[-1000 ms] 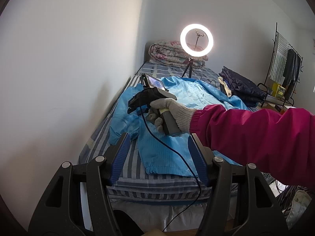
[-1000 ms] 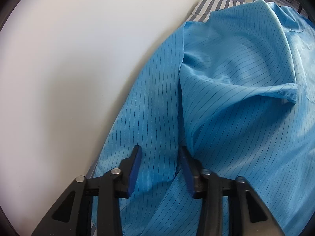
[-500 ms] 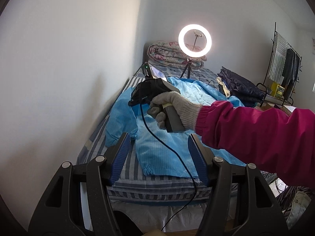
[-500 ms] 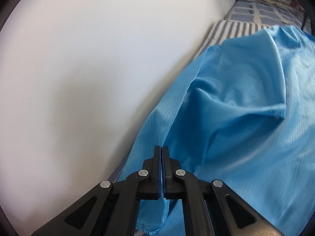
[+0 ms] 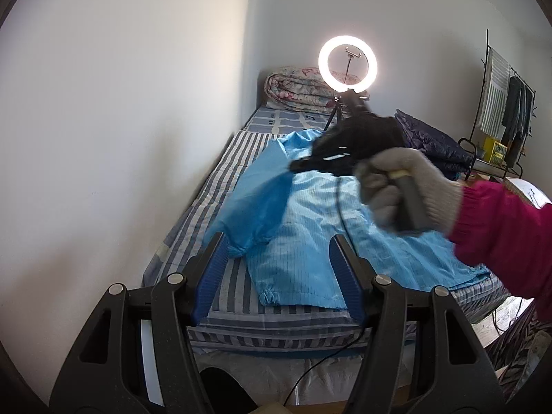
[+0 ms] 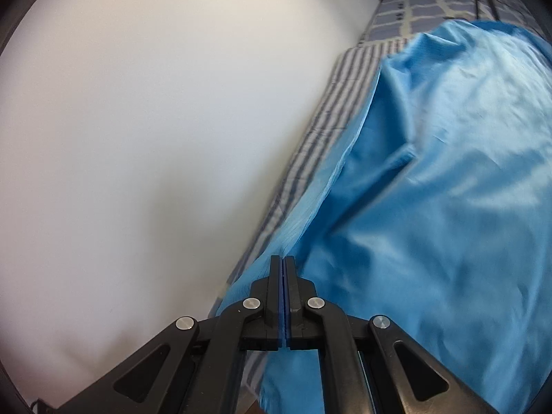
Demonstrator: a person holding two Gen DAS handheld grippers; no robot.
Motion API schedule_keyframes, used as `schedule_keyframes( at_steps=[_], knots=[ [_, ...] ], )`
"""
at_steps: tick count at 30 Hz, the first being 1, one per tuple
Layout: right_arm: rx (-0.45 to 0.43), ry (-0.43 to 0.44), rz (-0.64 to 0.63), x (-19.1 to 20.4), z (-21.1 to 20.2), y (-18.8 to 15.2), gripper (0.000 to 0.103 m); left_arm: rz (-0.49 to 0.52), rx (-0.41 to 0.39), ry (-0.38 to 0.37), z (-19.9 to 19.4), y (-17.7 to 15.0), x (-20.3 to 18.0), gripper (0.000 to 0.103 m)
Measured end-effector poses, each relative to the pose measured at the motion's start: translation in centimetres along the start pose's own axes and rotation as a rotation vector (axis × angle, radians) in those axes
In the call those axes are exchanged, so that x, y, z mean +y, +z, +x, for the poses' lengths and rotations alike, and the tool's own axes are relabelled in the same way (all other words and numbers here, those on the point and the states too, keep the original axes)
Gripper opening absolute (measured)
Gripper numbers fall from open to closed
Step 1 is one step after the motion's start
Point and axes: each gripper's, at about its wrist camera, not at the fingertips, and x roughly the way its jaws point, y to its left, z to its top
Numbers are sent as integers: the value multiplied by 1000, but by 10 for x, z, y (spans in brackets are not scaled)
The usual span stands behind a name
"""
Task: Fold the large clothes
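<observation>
A large light-blue jacket [image 5: 310,238] lies spread on the striped bed [image 5: 214,186]. My right gripper [image 6: 283,265] is shut on the jacket's left sleeve [image 6: 431,207] and lifts it off the bed near the wall; it also shows in the left wrist view [image 5: 300,165], held by a gloved hand in a pink sleeve, with the sleeve [image 5: 255,207] hanging from it. My left gripper [image 5: 277,265] is open and empty, hovering above the foot of the bed over the jacket's hem.
The white wall [image 5: 120,120] runs along the bed's left side. A lit ring light [image 5: 346,63] on a tripod and a rolled quilt [image 5: 296,88] stand at the bed's far end. A dark folded garment [image 5: 431,141] and a clothes rack [image 5: 503,103] are at the right.
My right gripper closed on the left sleeve and has lifted it up and to the right, away from the wall. My left gripper stayed open, almost still.
</observation>
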Motion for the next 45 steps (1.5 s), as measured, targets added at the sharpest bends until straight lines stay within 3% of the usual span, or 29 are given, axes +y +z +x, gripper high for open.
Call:
schedule_keyframes(
  at_steps=[3, 9, 12, 15, 18, 21, 23, 26, 28, 31, 32, 34, 36, 38, 40, 43, 44, 45],
  knots=[
    [0, 10, 70, -23, -22, -26, 0, 3, 13, 4, 3, -1, 0, 63],
    [66, 16, 167, -60, -28, -66, 0, -9, 64, -5, 15, 0, 3, 63],
    [43, 78, 185, -65, -38, -68, 0, -25, 103, 1, 25, 3, 11, 63],
    [-26, 125, 164, -55, -73, -75, 0, -30, 130, 13, 33, 3, 17, 63],
    [-32, 66, 140, -60, -81, -79, 0, -48, 166, -1, 46, 6, 23, 63],
    [16, -86, 102, -74, -66, -82, 0, -77, 239, -61, 64, 8, 24, 63],
    [36, -87, 144, -86, -63, -85, 0, -75, 274, -81, 74, 7, 20, 63],
    [32, -15, 215, -108, -62, -86, 0, -67, 321, -129, 87, 6, 18, 63],
    [-3, -8, 187, -106, -76, -86, 5, -84, 347, -150, 98, 5, 18, 63],
    [-38, -48, 62, -98, -89, -94, 45, -58, 410, -181, 115, -2, 16, 63],
    [-47, -52, 25, -91, -94, -102, 51, -41, 434, -197, 123, -5, 16, 63],
    [-20, -40, -60, -85, -91, -118, 52, -3, 494, -210, 141, -11, 12, 63],
    [20, -91, -135, -90, -82, -125, 58, 49, 525, -184, 157, -17, 10, 63],
    [52, -101, -144, -95, -72, -129, 60, 96, 535, -166, 169, -21, 8, 63],
    [77, -48, -113, -100, -65, -133, 61, 141, 526, -161, 176, -23, 6, 63],
    [71, -45, -165, -95, -58, -133, 61, 171, 541, -184, 185, -23, 3, 63],
    [69, -50, -192, -91, -53, -132, 57, 190, 543, -187, 189, -23, 0, 60],
    [73, -48, -214, -87, -47, -130, 47, 206, 544, -187, 192, -22, -2, 37]
  ],
)
